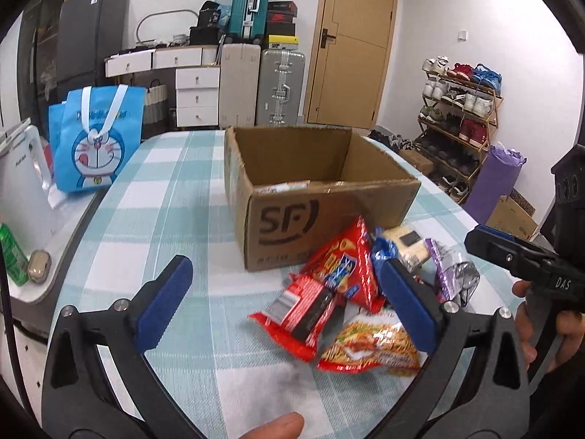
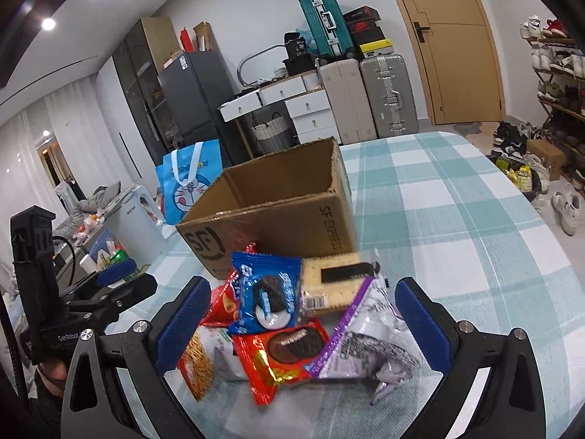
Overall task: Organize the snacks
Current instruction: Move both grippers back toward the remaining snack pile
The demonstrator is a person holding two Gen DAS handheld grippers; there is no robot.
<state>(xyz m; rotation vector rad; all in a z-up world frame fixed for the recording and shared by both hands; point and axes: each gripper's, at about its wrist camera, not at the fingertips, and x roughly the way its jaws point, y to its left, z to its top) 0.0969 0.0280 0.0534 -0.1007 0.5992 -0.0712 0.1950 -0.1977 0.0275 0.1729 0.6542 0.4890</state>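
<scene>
An open cardboard box (image 1: 292, 197) marked SF stands on the checked tablecloth; it also shows in the right wrist view (image 2: 270, 216). A pile of snack packets lies in front of it: a red chip bag (image 1: 343, 267), a red wafer packet (image 1: 303, 311), a noodle packet (image 1: 369, 347), a blue cookie packet (image 2: 267, 292), a red cookie packet (image 2: 285, 355), a cracker pack (image 2: 332, 281) and a purple-and-silver packet (image 2: 365, 344). My left gripper (image 1: 289, 303) is open, above the pile's left part. My right gripper (image 2: 303, 325) is open, its fingers on either side of the pile.
A blue Doraemon bag (image 1: 95, 139) stands at the table's far left. A green can (image 1: 12, 252) and a white appliance (image 1: 22, 183) sit on a side counter. Suitcases (image 1: 278, 84), drawers, a door and a shoe rack (image 1: 457, 120) lie beyond.
</scene>
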